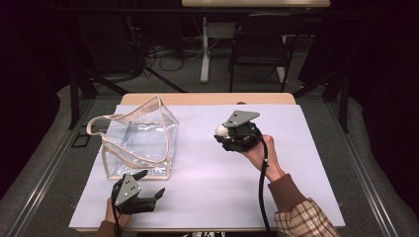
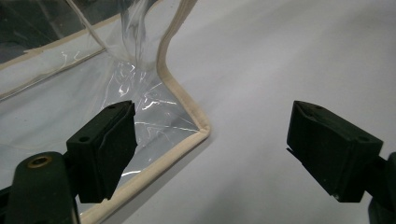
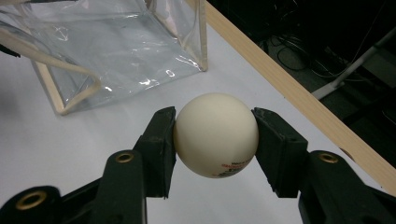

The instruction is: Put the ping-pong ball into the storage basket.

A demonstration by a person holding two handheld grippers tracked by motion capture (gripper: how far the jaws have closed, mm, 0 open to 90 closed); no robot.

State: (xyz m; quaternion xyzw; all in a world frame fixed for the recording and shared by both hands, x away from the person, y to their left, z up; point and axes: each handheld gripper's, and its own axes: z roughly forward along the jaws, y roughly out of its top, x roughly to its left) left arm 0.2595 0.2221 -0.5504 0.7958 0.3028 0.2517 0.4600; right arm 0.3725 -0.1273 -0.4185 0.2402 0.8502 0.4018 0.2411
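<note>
Nearest to us in the right gripper view is the ball (image 3: 215,135), cream-white with small red print low on its side, clamped between the two black jaws of the right tool (image 3: 215,140). We judge it light, hollow and hard-shelled: stiff enough to take the squeeze, yet smooth and round, so it could squirt out if the pads sit off its widest line. Here the pads meet it at 3 and 9 o'clock, right across its middle, which we think is the place to hold it. In the high view the ball (image 1: 221,131) shows at the 9 o'clock side of the right tool (image 1: 225,132), apparently raised above the white worktop (image 1: 296,148).

Outward at about 10 o'clock from the ball stands the clear bag (image 1: 141,143) with beige trim and strap handles, its mouth open upward. We judge it soft and floppy, crinkly film that will sag; the bound edge (image 2: 182,88) looks the firmest place to pinch.

The left tool (image 1: 150,185) rests low at 7 o'clock on the worktop, jaws wide apart and holding nothing, one jaw just beside the bag's bottom corner (image 2: 203,130).
</note>
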